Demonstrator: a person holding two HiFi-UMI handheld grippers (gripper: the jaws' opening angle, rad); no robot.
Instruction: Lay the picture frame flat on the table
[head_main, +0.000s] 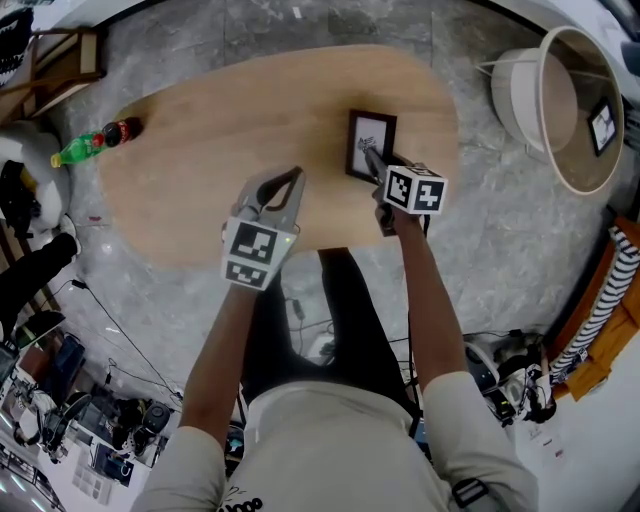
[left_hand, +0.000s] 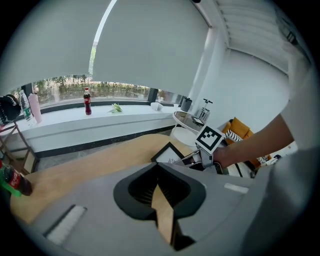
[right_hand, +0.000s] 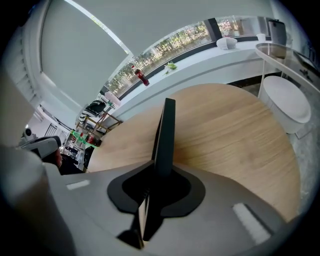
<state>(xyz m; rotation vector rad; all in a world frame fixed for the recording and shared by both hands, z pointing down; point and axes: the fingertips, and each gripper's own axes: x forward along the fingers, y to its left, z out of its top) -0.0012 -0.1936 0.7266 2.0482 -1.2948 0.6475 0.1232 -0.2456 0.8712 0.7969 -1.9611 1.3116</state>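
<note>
**Head view.** The oval wooden desk (head_main: 200, 150) carries the picture frame (head_main: 372, 130) right of centre, with its printed face towards the camera. The right claw (head_main: 370, 153) reaches in from the near side, its tips at the frame's lower part. The left claw (head_main: 296, 176) hangs over bare desk to the frame's left, apart from it, tips together. A green bottle (head_main: 76, 150) and a dark bottle (head_main: 124, 129) are at the desk's left end.

**Left gripper view.** The jaws meet at the tips with nothing between them. Only desk wood shows through the slot behind the tips. Ahead, the frame shows its face, and the right claw is on its near edge. The frame's tilt is hard to judge from here. A red-labelled bottle (left_hand: 87, 101) stands on the window sill (left_hand: 65, 117).

**Right gripper view.** The frame is seen edge-on, a dark strip running straight out from between the jaws. Desk shows on both sides of it, so the frame stands up from the desk and does not lie flat. The jaws are a narrow way apart, as wide as the frame is thick, and close against it on both sides, so the frame is held. Which edge is gripped cannot be told. A round white side table (right_hand: 285, 100) stands past the desk's right end.
</note>
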